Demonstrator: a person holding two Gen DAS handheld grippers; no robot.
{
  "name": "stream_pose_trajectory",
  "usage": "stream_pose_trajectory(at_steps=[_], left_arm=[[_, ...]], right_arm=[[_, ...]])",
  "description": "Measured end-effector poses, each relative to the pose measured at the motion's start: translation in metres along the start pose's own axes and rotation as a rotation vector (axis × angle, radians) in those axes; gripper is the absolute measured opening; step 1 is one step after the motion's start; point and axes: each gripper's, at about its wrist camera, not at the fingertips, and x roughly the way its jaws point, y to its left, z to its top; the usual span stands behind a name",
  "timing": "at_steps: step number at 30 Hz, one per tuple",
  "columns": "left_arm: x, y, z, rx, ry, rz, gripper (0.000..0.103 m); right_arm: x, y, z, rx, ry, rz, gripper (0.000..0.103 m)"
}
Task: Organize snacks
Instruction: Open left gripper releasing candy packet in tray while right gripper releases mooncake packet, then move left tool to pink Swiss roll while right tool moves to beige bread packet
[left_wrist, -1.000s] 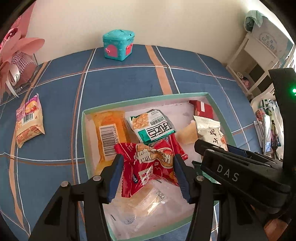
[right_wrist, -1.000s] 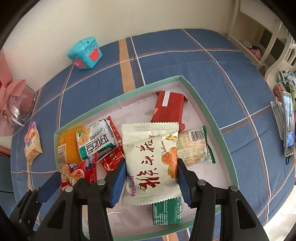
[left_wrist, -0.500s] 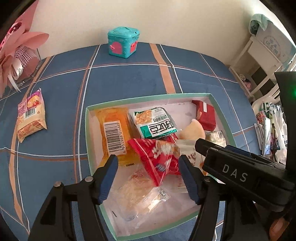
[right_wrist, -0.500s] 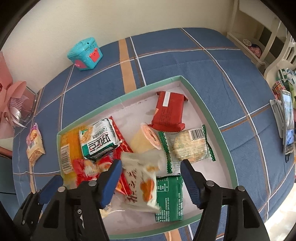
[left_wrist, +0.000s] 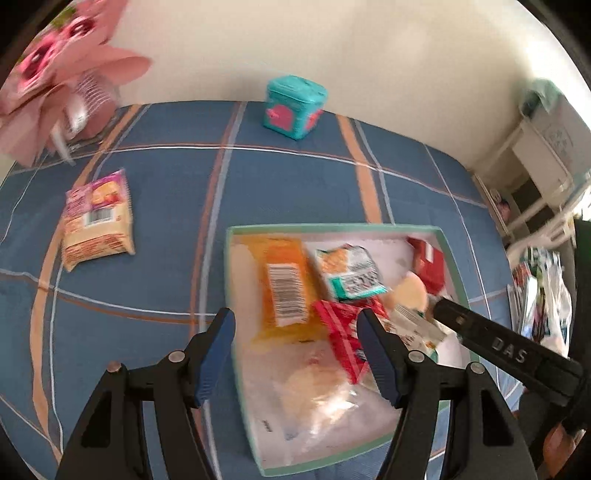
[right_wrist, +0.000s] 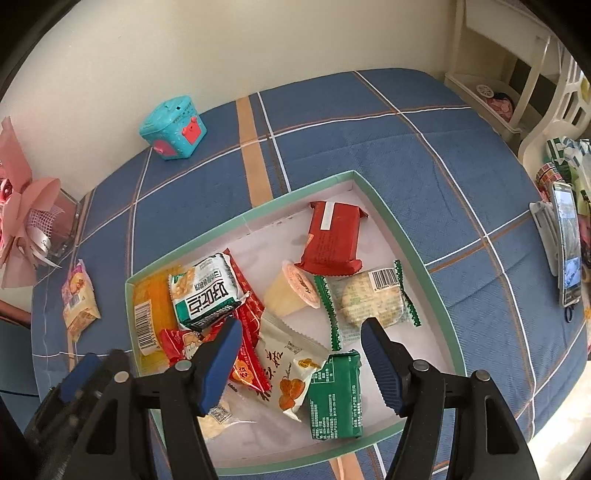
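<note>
A green-rimmed box (right_wrist: 417, 254) on the blue plaid table holds several snack packets, among them a white packet with red script (right_wrist: 288, 373), a red cartoon packet (left_wrist: 341, 339), an orange one (left_wrist: 284, 288) and a green one (right_wrist: 334, 395). My left gripper (left_wrist: 295, 354) is open and empty above the box's left rim (left_wrist: 231, 295). My right gripper (right_wrist: 301, 363) is open and empty over the white packet. One pink and yellow packet (left_wrist: 96, 218) lies on the table left of the box; it also shows in the right wrist view (right_wrist: 79, 299).
A teal toy box (left_wrist: 294, 107) stands at the back by the wall. A pink paper flower in a container (left_wrist: 55, 85) sits at the back left. A phone in a stand (right_wrist: 567, 243) and a white shelf (right_wrist: 491, 70) are at the right, beyond the table edge.
Both grippers opened and dropped their packets into the box: the left the red cartoon packet, the right the white packet. The left gripper then swung left, bringing the loose pink packet more into view.
</note>
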Motion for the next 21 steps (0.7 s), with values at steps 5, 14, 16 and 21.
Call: stream_pose_trajectory(at_steps=[5, 14, 16, 21], left_arm=[[-0.011, 0.037, 0.007, -0.092, -0.042, 0.065, 0.069], [-0.022, 0.080, 0.008, -0.185, -0.066, 0.130, 0.069], [-0.021, 0.080, 0.008, -0.178, -0.065, 0.127, 0.069], [-0.019, 0.076, 0.009, -0.156, -0.057, 0.135, 0.069]], right_arm=[[0.000, 0.006, -0.002, -0.020, 0.004, 0.002, 0.070], [0.001, 0.021, -0.006, -0.059, 0.003, 0.003, 0.070], [0.001, 0.021, -0.006, -0.062, 0.004, 0.002, 0.070], [0.001, 0.024, -0.006, -0.068, 0.006, -0.006, 0.071]])
